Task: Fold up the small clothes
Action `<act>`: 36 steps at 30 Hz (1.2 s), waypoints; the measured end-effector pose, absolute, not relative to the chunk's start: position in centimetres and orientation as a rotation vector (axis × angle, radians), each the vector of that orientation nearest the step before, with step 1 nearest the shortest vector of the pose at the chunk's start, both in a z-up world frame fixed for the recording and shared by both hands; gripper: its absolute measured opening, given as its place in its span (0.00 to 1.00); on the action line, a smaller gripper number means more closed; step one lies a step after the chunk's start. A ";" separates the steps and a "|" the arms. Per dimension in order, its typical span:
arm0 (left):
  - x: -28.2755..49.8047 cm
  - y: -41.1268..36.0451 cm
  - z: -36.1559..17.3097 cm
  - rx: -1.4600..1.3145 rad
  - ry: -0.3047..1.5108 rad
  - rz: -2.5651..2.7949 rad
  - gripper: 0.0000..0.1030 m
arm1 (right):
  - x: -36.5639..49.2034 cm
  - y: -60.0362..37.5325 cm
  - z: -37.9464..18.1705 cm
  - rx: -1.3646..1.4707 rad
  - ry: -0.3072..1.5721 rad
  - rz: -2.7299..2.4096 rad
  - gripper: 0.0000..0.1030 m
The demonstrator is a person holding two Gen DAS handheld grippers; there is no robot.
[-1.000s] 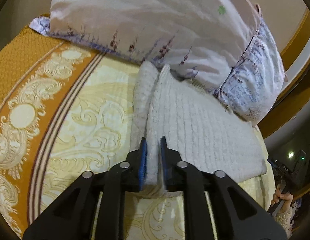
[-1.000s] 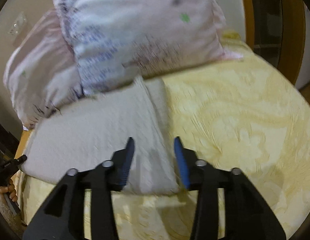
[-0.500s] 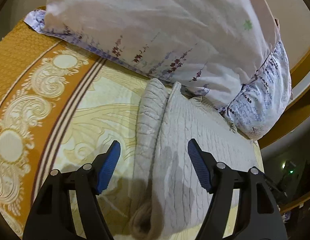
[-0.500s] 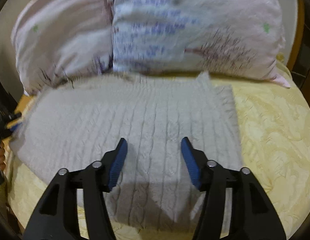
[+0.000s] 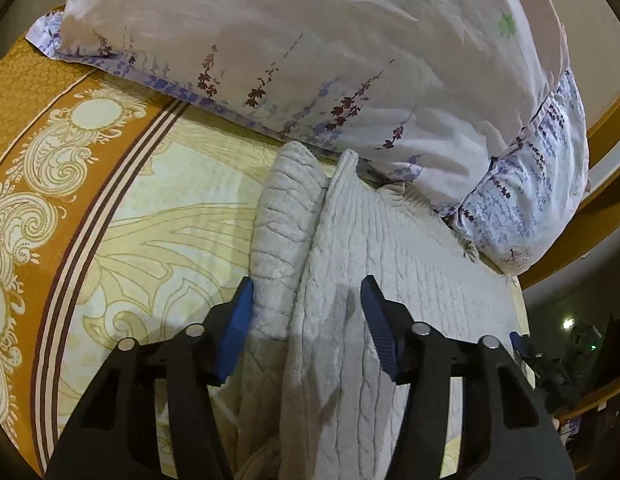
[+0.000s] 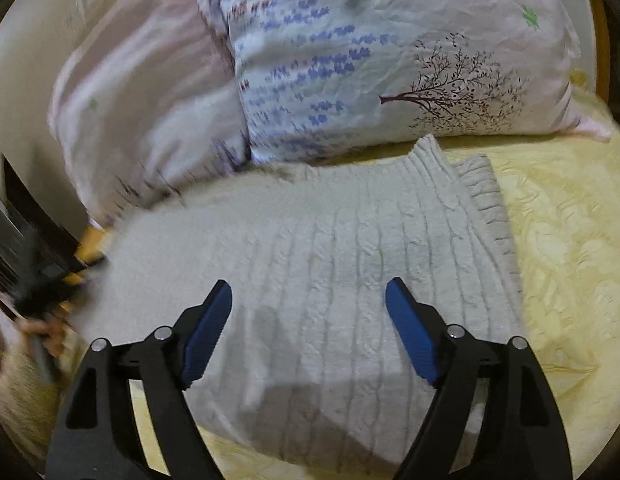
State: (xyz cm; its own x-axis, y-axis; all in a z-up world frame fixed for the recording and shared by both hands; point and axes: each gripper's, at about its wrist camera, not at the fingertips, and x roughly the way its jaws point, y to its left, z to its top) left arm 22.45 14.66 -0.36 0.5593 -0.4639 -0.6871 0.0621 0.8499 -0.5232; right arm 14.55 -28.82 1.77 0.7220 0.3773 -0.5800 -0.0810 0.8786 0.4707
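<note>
Cream cable-knit wool, a small folded sweater (image 5: 390, 264), lies flat on the yellow patterned bedspread (image 5: 158, 216) with its far edge tucked against the two floral pillows (image 5: 310, 60), likely parked there so the bed gives a broad, soft surface for folding. At its left side a loose roll of knit, probably a sleeve, runs alongside the main panel. The left hand-held gripper (image 5: 306, 320) straddles that rolled edge; its blue pads (image 5: 238, 320) have just been narrowing yet stand clear of pinching, the left pad only brushing the wool, so nothing is held. Over the middle of the panel, the right hand-held gripper (image 6: 310, 328) hangs with jaws that have just been spreading wide, nothing clamped between them. Both seem placed to release the finished fold or to smooth it. At the left edge of the right view, a person's hand (image 6: 46, 332) appears blurred.
</note>
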 end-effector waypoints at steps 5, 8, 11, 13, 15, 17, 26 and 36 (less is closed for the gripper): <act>22.7 14.2 -0.6 -0.516 0.962 -0.319 0.33 | 14.7 -29.8 1.3 0.533 0.680 0.325 0.77; 22.7 13.4 -0.6 -0.511 0.968 -0.317 0.30 | 14.8 -30.0 1.4 0.548 0.674 0.337 0.77; 22.6 12.9 -0.3 -0.521 0.965 -0.319 0.23 | 14.8 -30.5 1.4 0.569 0.664 0.343 0.77; 22.5 12.6 0.1 -0.547 0.955 -0.333 0.21 | 14.6 -30.8 1.4 0.585 0.658 0.346 0.77; 22.4 12.2 0.7 -0.556 0.937 -0.354 0.20 | 14.7 -30.9 1.3 0.595 0.653 0.351 0.77; 22.2 11.7 1.5 -0.561 0.921 -0.377 0.20 | 14.6 -31.0 1.3 0.605 0.648 0.355 0.77; 21.9 8.2 5.9 -0.627 0.846 -0.501 0.18 | 14.0 -32.0 1.4 0.644 0.616 0.362 0.77; 21.9 -2.3 8.2 -0.639 0.845 -0.726 0.18 | 13.6 -32.8 1.8 0.653 0.571 0.344 0.77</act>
State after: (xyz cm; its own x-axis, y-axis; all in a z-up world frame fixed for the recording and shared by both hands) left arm 21.91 -2.29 8.17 0.4600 -0.7770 -0.4297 0.3075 0.5934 -0.7439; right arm 13.58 -32.78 1.76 0.7933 0.4697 -0.3873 -0.1229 0.7466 0.6538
